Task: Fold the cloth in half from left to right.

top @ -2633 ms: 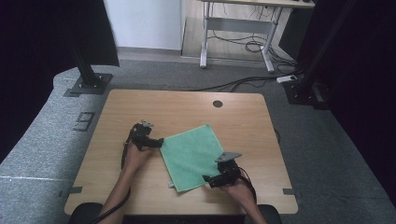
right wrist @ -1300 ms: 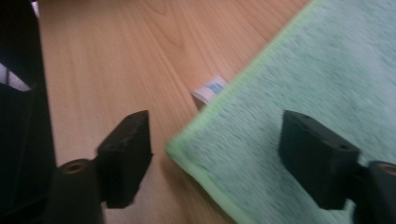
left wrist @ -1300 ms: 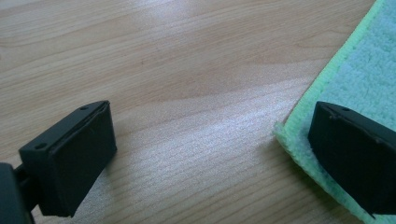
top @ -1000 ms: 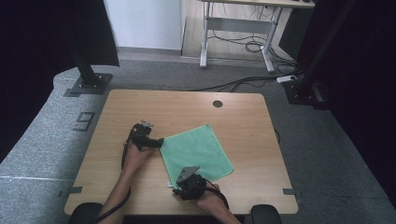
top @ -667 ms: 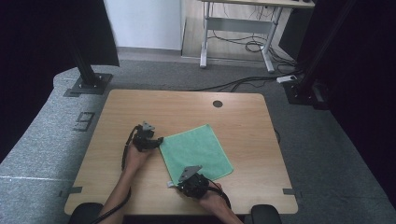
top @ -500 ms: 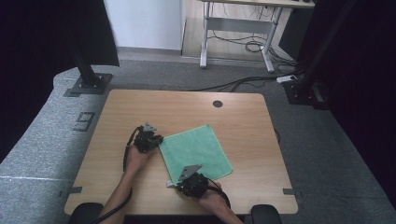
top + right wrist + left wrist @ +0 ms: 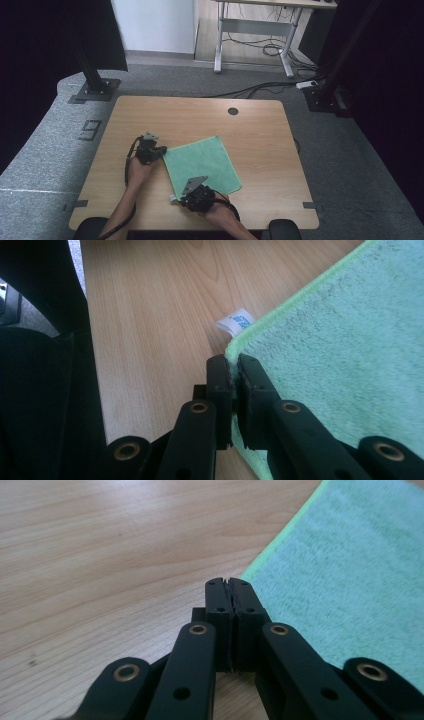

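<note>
High view: green towel (image 7: 202, 164) lies flat as a tilted square near the middle of the table (image 7: 260, 130), with the left gripper (image 7: 159, 150) at its left corner and the right gripper (image 7: 186, 196) at its near corner, the 2 corners joined by 1 edge free of obstacles. Left gripper view: jaws stand fully closed at the towel's (image 7: 350, 575) corner tip, and whether cloth is pinched cannot be told. Right gripper view: jaws are clenched on the towel's (image 7: 350, 350) hemmed corner, with the white label (image 7: 235, 321) just beyond on bare wood.

A green terry cloth (image 7: 202, 163) is lying flat, turned diamond-wise, its white tag (image 7: 235, 321) sticking out at seven o'clock.
</note>
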The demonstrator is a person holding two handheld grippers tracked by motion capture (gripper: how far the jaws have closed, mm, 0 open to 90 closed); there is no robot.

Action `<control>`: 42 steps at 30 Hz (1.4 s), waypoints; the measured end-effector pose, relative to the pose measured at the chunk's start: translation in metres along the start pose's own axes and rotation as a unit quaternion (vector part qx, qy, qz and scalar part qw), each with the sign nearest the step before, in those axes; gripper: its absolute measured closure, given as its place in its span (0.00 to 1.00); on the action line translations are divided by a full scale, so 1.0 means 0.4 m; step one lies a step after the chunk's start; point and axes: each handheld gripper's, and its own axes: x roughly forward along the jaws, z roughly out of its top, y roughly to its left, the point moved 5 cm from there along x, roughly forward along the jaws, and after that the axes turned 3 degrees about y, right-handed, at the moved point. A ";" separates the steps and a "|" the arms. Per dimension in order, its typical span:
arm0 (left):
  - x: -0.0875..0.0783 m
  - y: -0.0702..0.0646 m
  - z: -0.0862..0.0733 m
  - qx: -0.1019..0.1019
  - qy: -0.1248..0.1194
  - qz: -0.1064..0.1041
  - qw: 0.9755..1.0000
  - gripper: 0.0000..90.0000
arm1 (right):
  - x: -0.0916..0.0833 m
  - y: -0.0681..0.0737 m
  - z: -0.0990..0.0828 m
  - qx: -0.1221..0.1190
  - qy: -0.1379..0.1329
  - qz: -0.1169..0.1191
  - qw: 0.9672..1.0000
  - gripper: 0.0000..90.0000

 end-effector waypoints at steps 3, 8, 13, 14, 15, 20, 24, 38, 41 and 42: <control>-0.014 -0.004 0.016 0.001 -0.010 -0.005 1.000 0.98 | -0.022 -0.004 0.006 0.002 -0.008 -0.006 1.000 0.93; -0.021 -0.019 0.045 0.006 -0.022 -0.010 1.000 0.98 | -0.047 -0.013 0.001 0.007 -0.019 -0.012 1.000 0.93; -0.014 -0.041 0.078 0.019 -0.025 -0.014 0.999 0.98 | -0.073 -0.029 -0.011 0.017 -0.025 -0.022 0.999 0.93; -0.011 -0.047 0.086 0.020 -0.027 -0.015 0.999 0.98 | -0.078 -0.032 -0.014 0.020 -0.027 -0.024 0.999 0.93; -0.006 -0.054 0.095 0.023 -0.028 -0.015 0.999 0.98 | -0.083 -0.036 -0.018 0.022 -0.027 -0.027 0.999 0.93; 0.013 -0.079 0.124 0.034 -0.029 -0.016 0.999 0.98 | -0.107 -0.059 -0.043 0.035 -0.033 -0.039 0.998 0.93; 0.032 -0.098 0.143 0.039 -0.030 -0.019 0.999 0.98 | -0.122 -0.080 -0.069 0.048 -0.033 -0.050 0.997 0.93; 0.086 -0.156 0.190 0.059 -0.031 -0.024 0.997 0.98 | -0.170 -0.128 -0.133 0.079 -0.038 -0.072 0.994 0.93; 0.097 -0.169 0.200 0.062 -0.032 -0.025 0.997 0.98 | -0.179 -0.133 -0.141 0.082 -0.039 -0.075 0.993 0.93; 0.099 -0.171 0.203 0.064 -0.031 -0.025 0.997 0.98 | -0.182 -0.136 -0.144 0.084 -0.040 -0.077 0.993 0.93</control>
